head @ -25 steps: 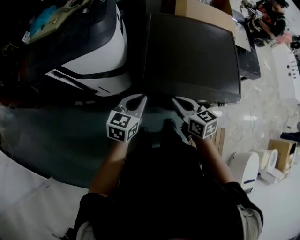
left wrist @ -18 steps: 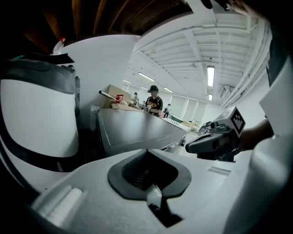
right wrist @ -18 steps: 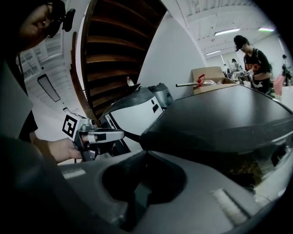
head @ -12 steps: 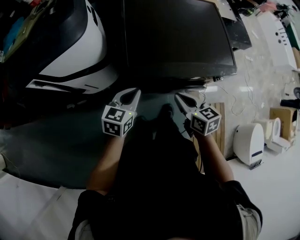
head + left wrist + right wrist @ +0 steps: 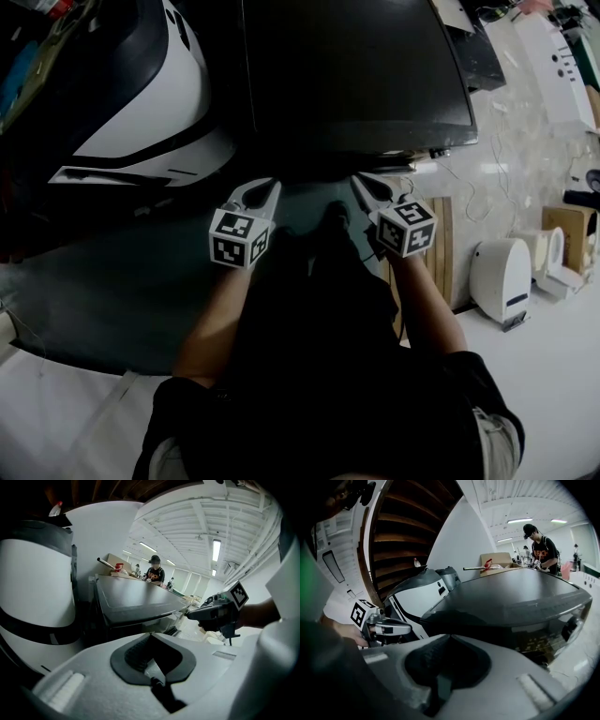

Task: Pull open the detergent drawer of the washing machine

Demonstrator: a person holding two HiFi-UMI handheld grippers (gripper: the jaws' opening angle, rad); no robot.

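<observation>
The washing machine (image 5: 356, 75) is a dark-topped box straight ahead of me; its lid also fills the left gripper view (image 5: 136, 597) and the right gripper view (image 5: 511, 592). Its front face lies in shadow, and I cannot make out the detergent drawer. My left gripper (image 5: 270, 186) hangs just before the machine's near left edge, jaws shut and empty (image 5: 151, 635). My right gripper (image 5: 362, 182) hangs before the near right part, also shut with nothing in it (image 5: 449, 637). Each gripper shows in the other's view: the right gripper (image 5: 192, 615) and the left gripper (image 5: 407, 630).
A white-and-black appliance (image 5: 141, 103) stands close on the machine's left. Right of it on the floor are a wooden board (image 5: 441, 253), small white appliances (image 5: 497, 277) and a cardboard box (image 5: 562, 230). A person (image 5: 539, 545) stands beyond the machine.
Both grippers have sunk lower before the machine's near edge, staying shut. The machine now looms larger and more central in the head view.
</observation>
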